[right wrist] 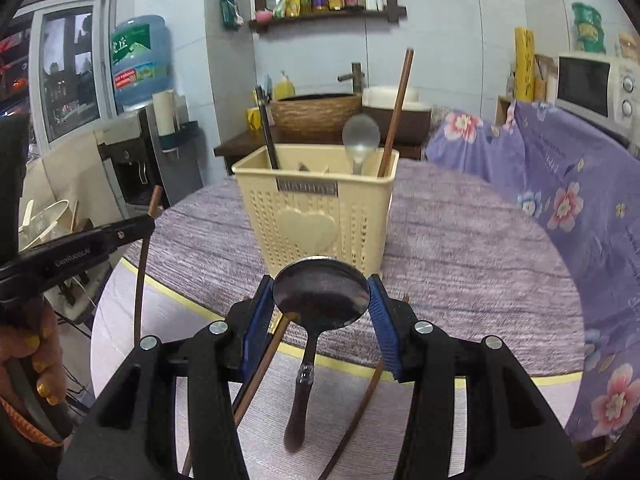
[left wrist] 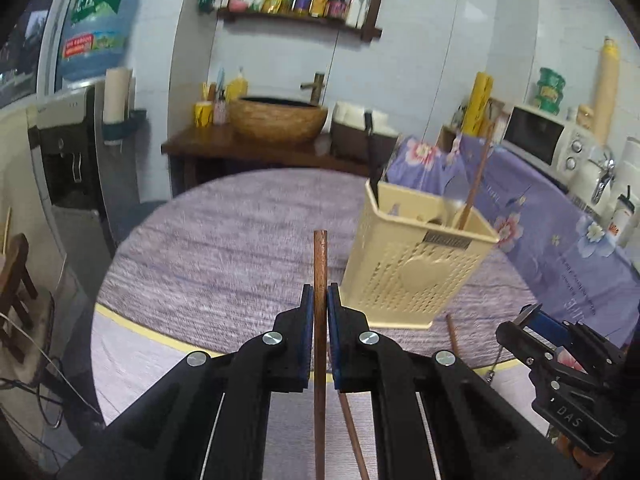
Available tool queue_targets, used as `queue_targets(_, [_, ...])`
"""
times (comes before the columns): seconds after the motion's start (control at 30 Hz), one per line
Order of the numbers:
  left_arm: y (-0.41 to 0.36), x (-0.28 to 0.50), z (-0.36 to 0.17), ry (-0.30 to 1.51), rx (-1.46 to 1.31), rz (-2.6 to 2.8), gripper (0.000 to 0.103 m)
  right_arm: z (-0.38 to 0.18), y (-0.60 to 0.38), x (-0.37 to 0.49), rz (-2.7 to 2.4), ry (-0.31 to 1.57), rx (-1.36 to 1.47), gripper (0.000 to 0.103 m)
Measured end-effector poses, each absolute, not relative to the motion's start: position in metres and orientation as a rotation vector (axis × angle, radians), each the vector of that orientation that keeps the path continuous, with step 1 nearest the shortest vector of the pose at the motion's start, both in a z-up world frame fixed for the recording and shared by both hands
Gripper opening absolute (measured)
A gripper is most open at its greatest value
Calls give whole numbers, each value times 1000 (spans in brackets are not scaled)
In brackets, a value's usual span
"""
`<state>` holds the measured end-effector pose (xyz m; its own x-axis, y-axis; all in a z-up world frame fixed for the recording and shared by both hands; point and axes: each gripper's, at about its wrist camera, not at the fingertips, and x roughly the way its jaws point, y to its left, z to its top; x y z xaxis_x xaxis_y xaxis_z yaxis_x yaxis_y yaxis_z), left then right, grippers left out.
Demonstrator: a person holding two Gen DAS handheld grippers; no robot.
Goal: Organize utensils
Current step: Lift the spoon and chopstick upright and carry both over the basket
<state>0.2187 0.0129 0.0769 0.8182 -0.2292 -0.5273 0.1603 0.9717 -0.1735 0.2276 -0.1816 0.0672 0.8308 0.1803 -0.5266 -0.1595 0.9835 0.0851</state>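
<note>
A: So, what's in hand?

B: Left gripper point(left wrist: 319, 312): fingers clamped on a wooden chopstick point(left wrist: 320, 264), mid-shaft. Light, stiff, smooth; likely to swivel if gripped off-centre. Right gripper point(right wrist: 321, 300): fingers clamped across the bowl of a steel spoon point(right wrist: 320, 296), handle hanging down. Slick, heavier; I'd judge the neck a safer hold.

A: Count?

B: Caddy point(right wrist: 316, 208) on the worktop point(right wrist: 460, 264) holds one chopstick, one spoon, one dark utensil. Two chopsticks lie loose below my right fingers.

Cream utensil basket point(right wrist: 316, 208) blocks table centre point(right wrist: 460, 240), bare cloth either side – loose chopsticks point(right wrist: 260, 376) cross near edge.
</note>
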Motion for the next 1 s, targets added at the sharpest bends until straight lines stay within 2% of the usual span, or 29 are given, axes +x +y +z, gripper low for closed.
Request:
queue_targets(0.27, [20, 204, 101, 468, -127, -220, 8, 82, -181, 217, 193, 533, 15, 48])
queue_targets(0.7, [22, 196, 116, 429, -135, -273, 8, 92, -183, 219, 257, 524, 12, 47])
queue_targets(0.87, [26, 202, 149, 372, -161, -305, 8, 123, -191, 229, 303, 488, 30, 47])
queue_targets(1.0, [22, 213, 194, 269, -185, -335, 8, 169, -196, 241, 287, 382, 4, 48])
